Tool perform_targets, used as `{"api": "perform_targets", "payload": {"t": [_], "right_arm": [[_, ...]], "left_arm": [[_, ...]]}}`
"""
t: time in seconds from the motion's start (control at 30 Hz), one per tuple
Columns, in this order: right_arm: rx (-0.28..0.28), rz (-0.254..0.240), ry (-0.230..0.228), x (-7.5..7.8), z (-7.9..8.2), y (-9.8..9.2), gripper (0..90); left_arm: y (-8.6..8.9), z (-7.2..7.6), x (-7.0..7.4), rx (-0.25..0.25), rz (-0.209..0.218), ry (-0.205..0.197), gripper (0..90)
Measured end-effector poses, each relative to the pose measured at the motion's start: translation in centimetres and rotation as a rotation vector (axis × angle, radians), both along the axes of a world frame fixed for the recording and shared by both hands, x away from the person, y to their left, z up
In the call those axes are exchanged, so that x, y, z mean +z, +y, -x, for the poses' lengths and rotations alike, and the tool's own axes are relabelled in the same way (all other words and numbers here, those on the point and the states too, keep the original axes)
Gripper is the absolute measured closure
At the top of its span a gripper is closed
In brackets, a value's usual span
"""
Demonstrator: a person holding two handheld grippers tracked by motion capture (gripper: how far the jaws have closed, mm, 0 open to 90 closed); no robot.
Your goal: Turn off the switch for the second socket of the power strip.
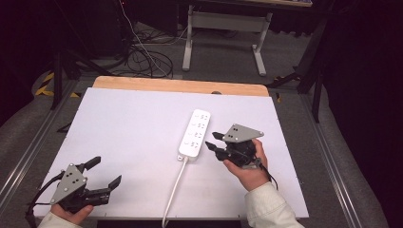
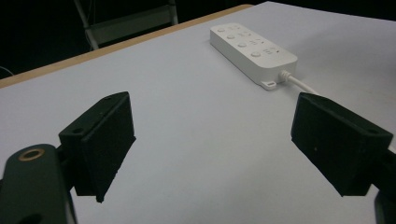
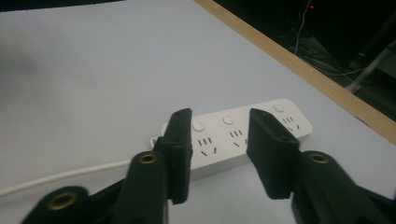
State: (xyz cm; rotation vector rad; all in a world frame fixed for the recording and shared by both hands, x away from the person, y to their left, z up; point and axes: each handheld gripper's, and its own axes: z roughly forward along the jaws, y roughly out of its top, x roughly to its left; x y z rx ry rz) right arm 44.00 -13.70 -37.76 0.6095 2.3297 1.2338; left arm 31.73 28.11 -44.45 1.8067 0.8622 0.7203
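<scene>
So far nothing is grasped: the right gripper (image 1: 212,141), half-open and empty, hovers at three o'clock of the power strip (image 1: 195,133) mid-table; the left gripper (image 1: 105,172) waits wide open.

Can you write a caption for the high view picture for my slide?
Right gripper points its open fingers at the white power strip on the white table; left gripper waits open near the front edge.

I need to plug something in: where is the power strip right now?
In the high view, the white power strip lies right of centre on the white table, just left of the right claw, its cable trailing toward the near edge.
</scene>
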Motion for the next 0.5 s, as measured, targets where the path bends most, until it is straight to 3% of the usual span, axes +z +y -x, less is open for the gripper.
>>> {"api": "perform_targets", "payload": {"t": [0.03,0.1,0.2,0.4,0.5], "right_arm": [[0.0,0.0,0.0,0.0,0.0,0.0,69.3],[0.01,0.006,0.026,0.1,-0.6,0.4,78.1],[0.056,-0.023,0.134,-0.1,-2.0,0.9,85.9],[0.049,-0.002,0.128,-0.5,-3.3,2.0,90.0],[0.05,-0.002,0.151,-0.8,-4.1,2.7,90.0]], "left_arm": [[0.0,0.0,0.0,0.001,0.001,0.0,13.9],[0.0,0.0,0.0,0.0,0.001,0.001,13.9],[0.0,-0.1,0.0,0.0,-0.002,-0.001,13.9],[0.0,-0.1,0.0,-0.001,0.003,0.001,13.9],[0.1,-0.1,0.0,-0.002,-0.001,0.0,13.9]]}}
